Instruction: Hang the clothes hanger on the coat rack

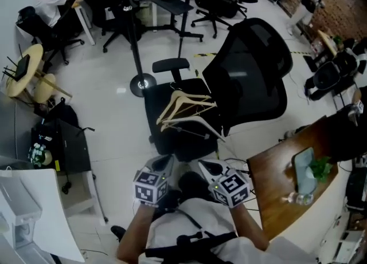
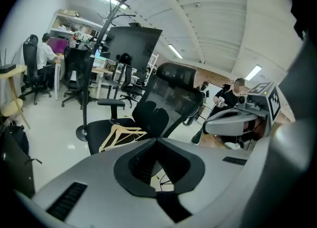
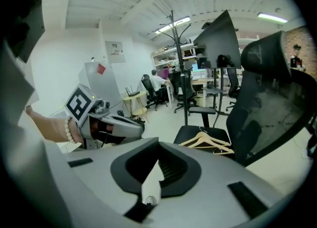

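Note:
Two or three wooden hangers (image 1: pixel 184 110) lie in a pile on the seat of a black office chair (image 1: pixel 246 82). Both gripper views show them too, hangers (image 2: pixel 121 135) and hangers (image 3: pixel 208 140). The black coat rack (image 1: pixel 137 56) stands on a round base just behind and left of the chair; its hooked top shows on the coat rack (image 2: pixel 115 4), and the coat rack (image 3: pixel 184 73) also stands behind the seat. My left gripper (image 1: pixel 165 164) and right gripper (image 1: pixel 207 169) hover side by side in front of the chair, short of the hangers. The left gripper (image 2: pixel 157 141) and the right gripper (image 3: pixel 158 145) are shut and empty.
A wooden table (image 1: pixel 281 171) with a bottle and a small plant stands at the right. Bags and a white cabinet (image 1: pixel 34 205) sit at the left. More office chairs, desks and seated people fill the back of the room.

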Tool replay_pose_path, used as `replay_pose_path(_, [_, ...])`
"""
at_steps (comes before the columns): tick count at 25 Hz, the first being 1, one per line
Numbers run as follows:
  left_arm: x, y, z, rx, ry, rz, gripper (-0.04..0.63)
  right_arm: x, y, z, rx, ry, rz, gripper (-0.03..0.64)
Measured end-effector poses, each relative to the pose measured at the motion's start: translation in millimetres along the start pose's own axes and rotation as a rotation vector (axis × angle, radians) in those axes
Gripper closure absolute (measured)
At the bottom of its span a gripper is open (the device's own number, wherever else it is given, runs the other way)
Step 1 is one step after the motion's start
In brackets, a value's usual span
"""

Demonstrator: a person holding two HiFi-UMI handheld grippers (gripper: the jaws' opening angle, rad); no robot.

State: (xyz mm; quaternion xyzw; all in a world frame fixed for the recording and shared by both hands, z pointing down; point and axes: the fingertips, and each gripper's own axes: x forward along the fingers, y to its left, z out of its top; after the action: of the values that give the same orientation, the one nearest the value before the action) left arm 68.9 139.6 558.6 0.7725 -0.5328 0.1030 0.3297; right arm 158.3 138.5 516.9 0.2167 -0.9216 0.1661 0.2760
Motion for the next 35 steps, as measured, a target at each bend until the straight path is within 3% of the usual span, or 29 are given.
replay_pose_path(8, [53, 18, 22, 0.099, 0.070, -0.050, 0.588, 5, -51, 5, 0.094, -0.039, -0.102, 0.609])
replay_pose_path(10, [72, 23, 28, 0.124, 0.116, -0.068, 0.491, 16, -62, 12, 0.118, -0.034, -0.095, 0.609])
replay_pose_path(13, [109, 29, 27, 0.181, 0.195, -0.089, 0.491, 36, -86, 11, 0.157, -0.016, -0.089, 0.609])
replay_pose_path(20, [205, 52, 6, 0.352, 0.360, -0.161, 0.431, 79, -150, -4, 0.252, -0.003, -0.109, 0.611])
replay_pose_path(27, [288, 89, -31, 0.454, 0.504, -0.213, 0.405, 105, -196, -31, 0.333, 0.028, -0.134, 0.609])
replay_pose_path(32, [348, 112, -52, 0.460, 0.575, -0.219, 0.376, 122, -225, -45, 0.357, 0.025, -0.145, 0.610])
replay_pose_path(35, [376, 124, -70, 0.510, 0.616, -0.223, 0.376, 129, -240, -52, 0.371, 0.019, -0.152, 0.609])
